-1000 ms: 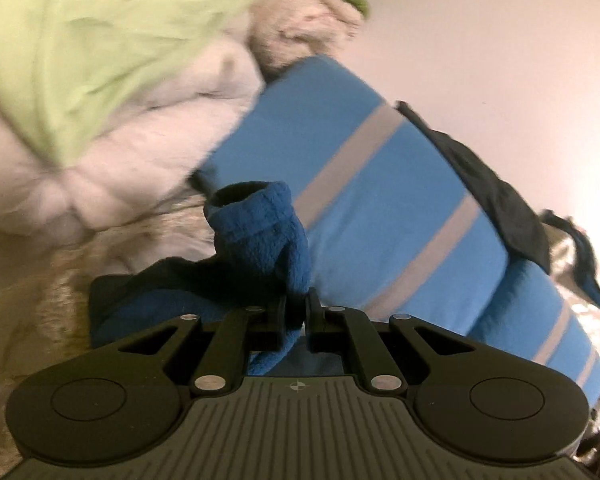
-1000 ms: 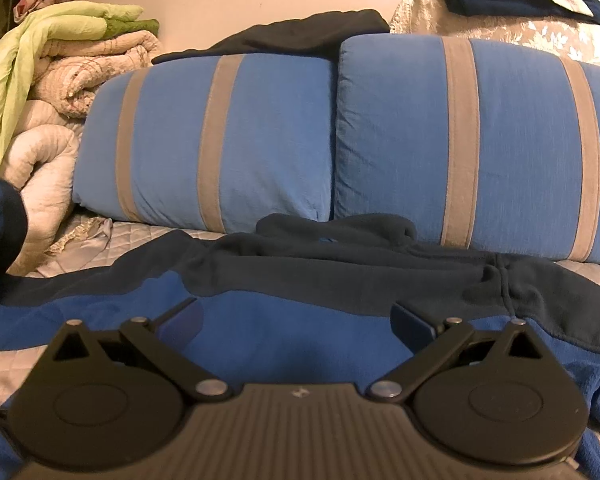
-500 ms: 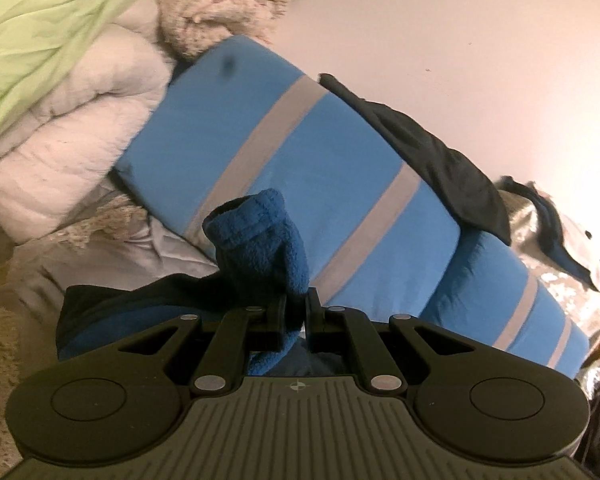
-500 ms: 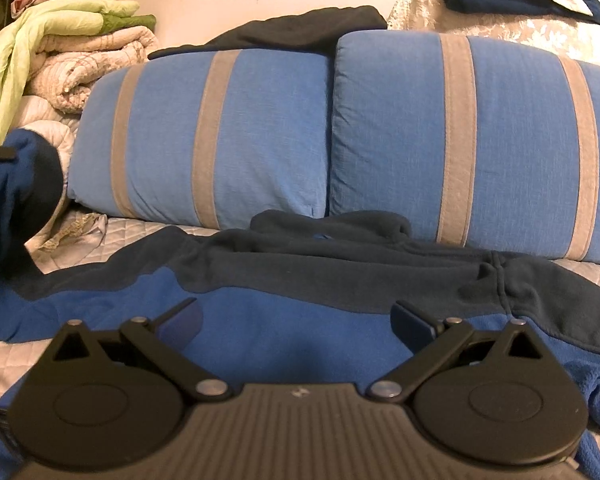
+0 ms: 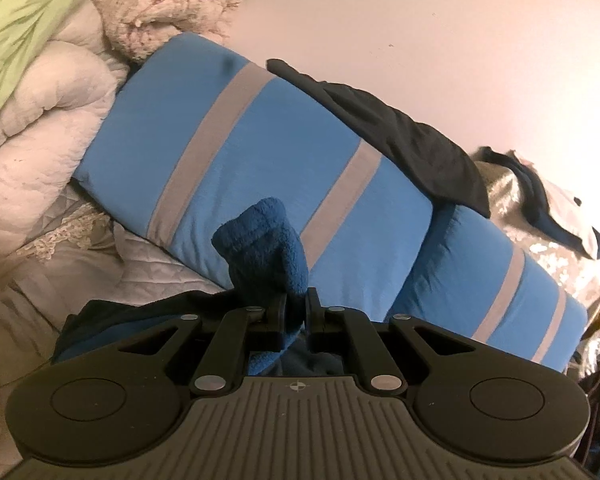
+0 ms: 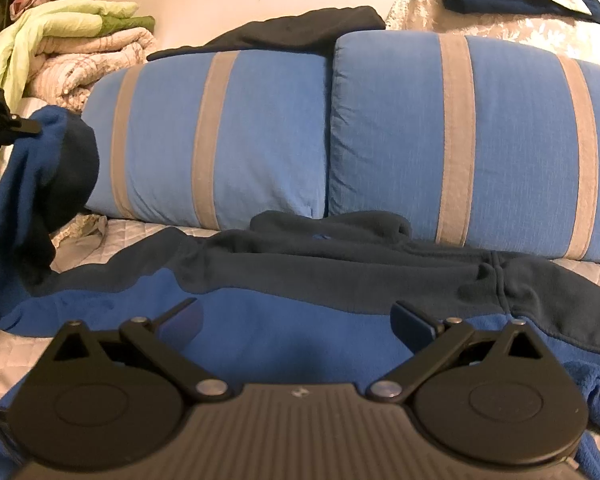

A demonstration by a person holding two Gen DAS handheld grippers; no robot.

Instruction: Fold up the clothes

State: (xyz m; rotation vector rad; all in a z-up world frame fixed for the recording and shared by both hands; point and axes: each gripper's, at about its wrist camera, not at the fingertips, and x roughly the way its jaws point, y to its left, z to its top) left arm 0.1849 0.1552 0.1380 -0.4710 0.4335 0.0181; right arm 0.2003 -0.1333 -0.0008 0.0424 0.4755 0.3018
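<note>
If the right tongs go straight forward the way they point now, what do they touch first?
Probably the blue fleece garment spread just ahead of the open right tongs; the striped blue pillows lie behind it. Depth is unclear.

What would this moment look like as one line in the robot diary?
left gripper: shut on sleeve cuff, lifted | right gripper: open over blue fleece | fleece flat before striped pillows

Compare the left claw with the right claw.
The left claw is shut on the blue fleece sleeve and holds it lifted; the right claw is open, gripping nothing, above the fleece's body. Both are black two-finger claws.
</note>
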